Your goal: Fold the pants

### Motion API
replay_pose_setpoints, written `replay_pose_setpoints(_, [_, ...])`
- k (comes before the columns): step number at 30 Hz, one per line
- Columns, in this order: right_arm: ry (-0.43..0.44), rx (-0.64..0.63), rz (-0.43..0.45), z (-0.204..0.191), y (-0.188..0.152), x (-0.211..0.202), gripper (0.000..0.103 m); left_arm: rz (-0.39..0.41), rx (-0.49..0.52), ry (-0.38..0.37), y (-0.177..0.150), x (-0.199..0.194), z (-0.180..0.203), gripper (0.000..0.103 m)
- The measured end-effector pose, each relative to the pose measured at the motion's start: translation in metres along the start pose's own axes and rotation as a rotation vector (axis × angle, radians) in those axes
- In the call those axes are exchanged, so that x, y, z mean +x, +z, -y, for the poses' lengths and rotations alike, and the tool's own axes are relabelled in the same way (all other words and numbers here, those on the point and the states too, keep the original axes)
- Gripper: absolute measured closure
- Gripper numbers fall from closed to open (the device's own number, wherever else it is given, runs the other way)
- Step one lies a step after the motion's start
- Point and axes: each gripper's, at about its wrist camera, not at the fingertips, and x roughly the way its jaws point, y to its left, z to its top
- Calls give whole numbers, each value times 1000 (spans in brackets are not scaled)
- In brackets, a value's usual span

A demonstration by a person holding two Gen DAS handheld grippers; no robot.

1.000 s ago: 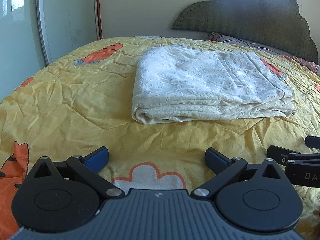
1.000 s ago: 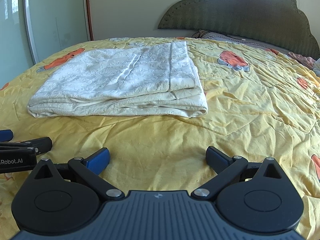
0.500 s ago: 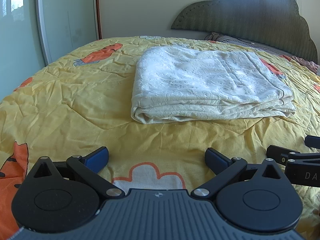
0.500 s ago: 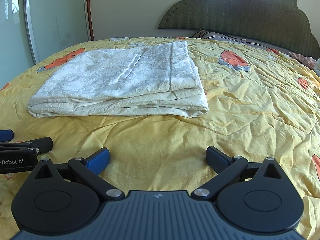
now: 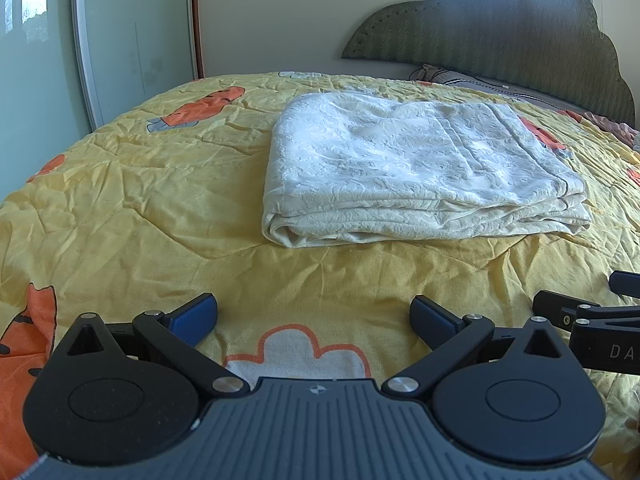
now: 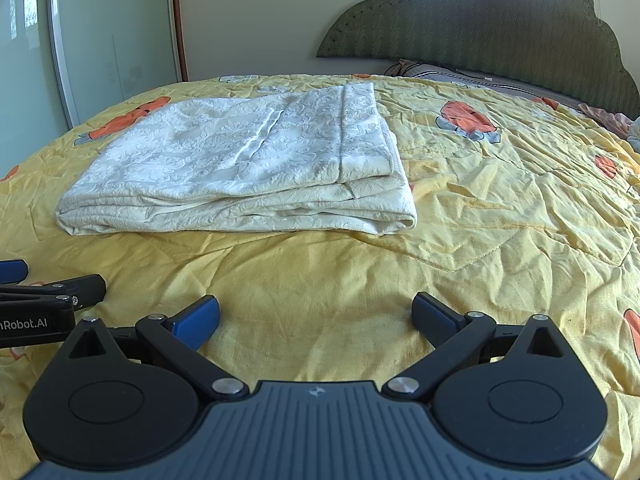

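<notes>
Nothing is shifting since the earlier frames: both tools are staying low over the yellow bedspread [image 5: 140, 208]. Left gripper [image 5: 314, 314] is sitting with jaws spread wide, gripping nothing; right gripper [image 6: 316, 314] is doing likewise. Cream pants [image 5: 420, 168], already folded into a flat stack, are lying ahead of both, well apart from the fingertips. Open quilt is running between stack and jaws, and beyond the stack's right edge toward the headboard [image 6: 500, 28].
</notes>
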Motion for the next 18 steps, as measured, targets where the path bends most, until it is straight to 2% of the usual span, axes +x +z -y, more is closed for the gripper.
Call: replay_pose_setpoints(18, [0, -3, -1, -1, -1, 0, 0, 0, 0, 0, 0, 0, 0, 0])
